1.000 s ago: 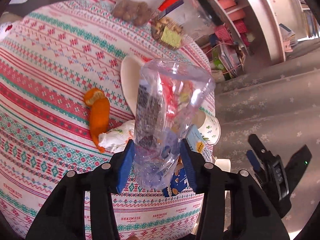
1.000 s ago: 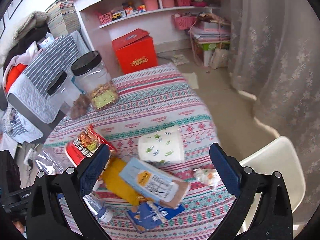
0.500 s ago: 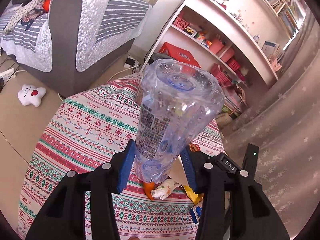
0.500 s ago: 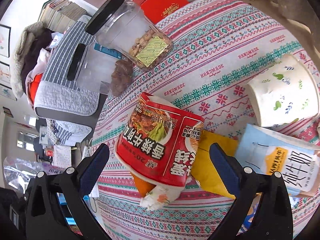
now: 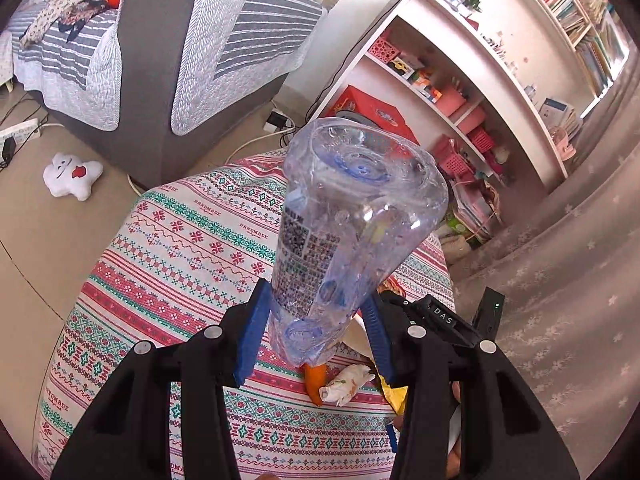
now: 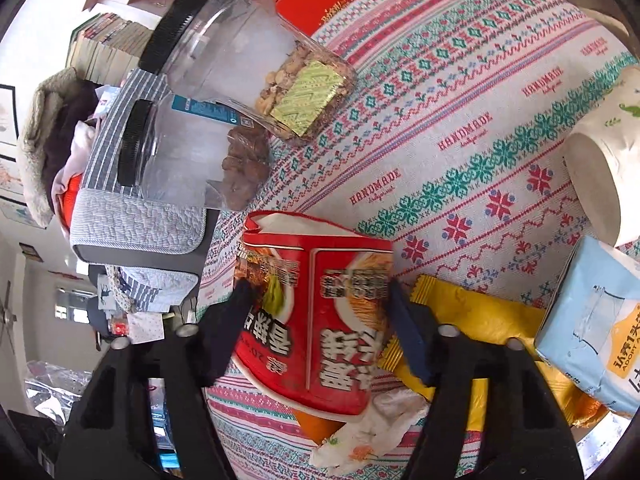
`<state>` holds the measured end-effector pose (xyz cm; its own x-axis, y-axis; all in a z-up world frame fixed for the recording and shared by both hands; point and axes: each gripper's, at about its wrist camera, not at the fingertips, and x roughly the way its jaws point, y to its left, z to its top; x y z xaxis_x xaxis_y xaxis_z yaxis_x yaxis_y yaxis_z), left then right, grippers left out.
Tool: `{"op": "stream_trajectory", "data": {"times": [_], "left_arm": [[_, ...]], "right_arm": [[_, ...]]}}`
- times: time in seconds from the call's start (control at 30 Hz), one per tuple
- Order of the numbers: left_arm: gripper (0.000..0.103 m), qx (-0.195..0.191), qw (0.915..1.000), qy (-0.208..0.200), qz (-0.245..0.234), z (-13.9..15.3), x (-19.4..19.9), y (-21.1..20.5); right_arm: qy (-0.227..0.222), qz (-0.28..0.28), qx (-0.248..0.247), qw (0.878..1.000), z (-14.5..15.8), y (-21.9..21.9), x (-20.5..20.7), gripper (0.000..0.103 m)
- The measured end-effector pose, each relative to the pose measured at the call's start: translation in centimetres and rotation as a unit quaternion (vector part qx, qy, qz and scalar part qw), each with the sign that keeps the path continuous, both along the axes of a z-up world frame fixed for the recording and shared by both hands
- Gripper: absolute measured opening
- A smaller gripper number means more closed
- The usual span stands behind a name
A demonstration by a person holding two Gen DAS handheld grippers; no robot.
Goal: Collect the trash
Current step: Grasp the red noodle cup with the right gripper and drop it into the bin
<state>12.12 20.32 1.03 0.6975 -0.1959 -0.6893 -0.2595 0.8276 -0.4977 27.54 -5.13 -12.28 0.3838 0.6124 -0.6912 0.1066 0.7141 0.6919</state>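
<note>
Up front, the left gripper is clamped on a clear plastic bottle, its blue pads pressing both sides of the narrow neck end while the wide base points away from the camera. The bottle is lifted above the table, which wears a patterned cloth in red, green and white. Beneath the bottle, near the camera, lie an orange peel and a crumpled tissue, touching each other. Far left stands a grey striped sofa; a white plush toy sits on the floor beside it, and white shelves run along the far right.

The right gripper has its fingers closed against both sides of a red noodle bag, whose open mouth faces away. The bag lies on the table over the peel and tissue. Just right of it is a yellow wrapper, then a pale blue carton resting partly on the wrapper. A paper cup lies on its side at the far right. Two clear jars with black lids stand at the table's far left edge, one holding nuts.
</note>
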Motion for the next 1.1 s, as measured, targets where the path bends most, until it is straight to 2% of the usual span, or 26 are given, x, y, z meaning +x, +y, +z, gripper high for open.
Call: {"op": "stream_trajectory", "data": {"times": [0.07, 0.17, 0.33, 0.5, 0.67, 0.87, 1.1], "left_arm": [[0.046, 0.003, 1.0, 0.001, 0.001, 0.0, 0.0, 0.0], [0.046, 0.005, 1.0, -0.002, 0.006, 0.1, -0.1, 0.1], [0.046, 0.022, 0.9996, -0.011, 0.013, 0.5, -0.2, -0.1], [0.046, 0.049, 0.9982, -0.03, 0.02, 1.3, -0.5, -0.5], [0.046, 0.08, 0.9953, -0.051, 0.019, 2.0, -0.6, -1.6], [0.045, 0.118, 0.9892, -0.086, 0.006, 2.7, -1.1, -4.2], [0.045, 0.144, 0.9825, -0.116, -0.021, 3.4, -1.2, -8.0]], "right_arm": [[-0.014, 0.006, -0.006, 1.0, 0.8, 0.4, -0.2, 0.055], [-0.057, 0.022, -0.046, 0.997, 2.6, 1.3, -1.0, 0.053], [-0.139, 0.037, -0.113, 0.983, 5.8, 2.7, -2.7, 0.051], [-0.237, 0.037, -0.184, 0.953, 9.6, 3.1, -5.0, 0.051], [-0.322, 0.019, -0.246, 0.914, 12.8, 2.1, -7.4, 0.051], [-0.38, -0.015, -0.288, 0.879, 15.6, -1.0, -10.2, 0.051], [-0.416, -0.06, -0.332, 0.844, 18.2, -5.8, -13.1, 0.052]]}}
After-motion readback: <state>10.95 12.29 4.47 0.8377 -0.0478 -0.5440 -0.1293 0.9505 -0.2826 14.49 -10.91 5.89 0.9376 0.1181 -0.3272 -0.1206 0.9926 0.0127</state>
